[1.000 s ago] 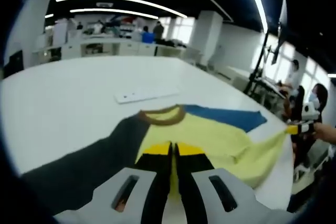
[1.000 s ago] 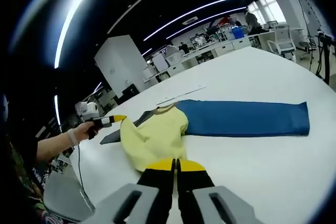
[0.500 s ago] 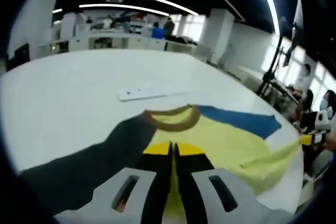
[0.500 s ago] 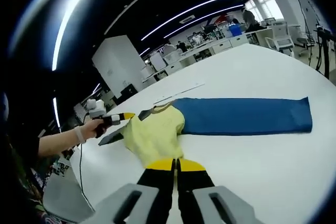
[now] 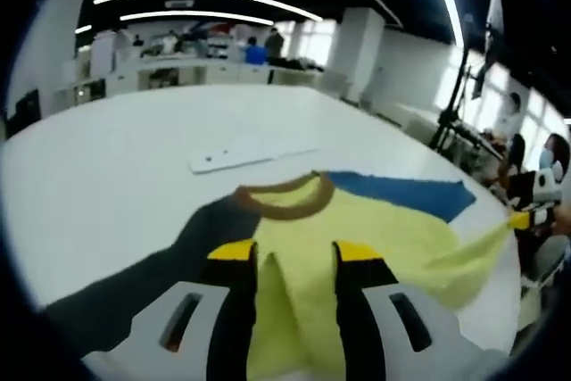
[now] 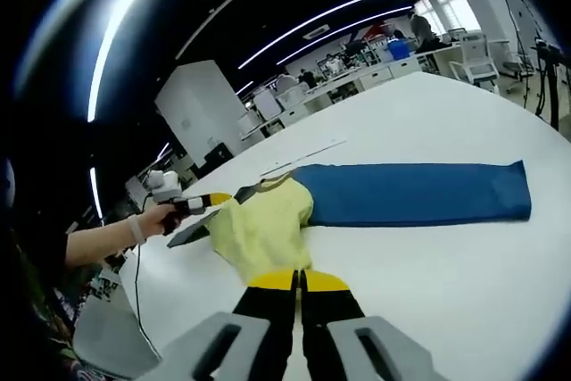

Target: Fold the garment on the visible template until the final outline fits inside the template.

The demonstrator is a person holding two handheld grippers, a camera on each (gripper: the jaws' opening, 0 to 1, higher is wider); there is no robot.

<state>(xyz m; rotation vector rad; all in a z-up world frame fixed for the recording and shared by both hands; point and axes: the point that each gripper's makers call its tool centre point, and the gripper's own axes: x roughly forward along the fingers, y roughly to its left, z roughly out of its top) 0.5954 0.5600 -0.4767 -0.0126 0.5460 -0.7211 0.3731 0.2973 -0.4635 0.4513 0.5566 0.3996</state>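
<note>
- The yellow knitted sweater with a brown collar, one blue sleeve and one dark grey sleeve lies on the white tabletop, collar away from the person and both sleeves spread out to the sides; in the right gripper view the blue sleeve stretches flat and long across the tabletop.
- The left gripper stands with its jaws parted, a ridge of yellow cloth between them but not pinched. The right gripper has its jaws clenched on the yellow hem, which it holds drawn out toward the tabletop's near edge.
- Risk, as I judge it: with one side freed and the other pulled taut, the body could skew, so the fold line runs crooked and the final outline spills past the template.
- The hem is held close to the tabletop's edge; if that corner is let go there, cloth could droop over the side.
- The flat white strip lying beyond the collar may be part of the template or a marker; I cannot tell. A dragged sleeve could shift or cover it.
- The long sleeves are the likeliest to overhang any outline unless each is folded inward squarely; a careless sweep could bunch the knit.
- No brand, label or writing on the sweater, the strip or the grippers can be read; the strip's small marks are too blurred.
</note>
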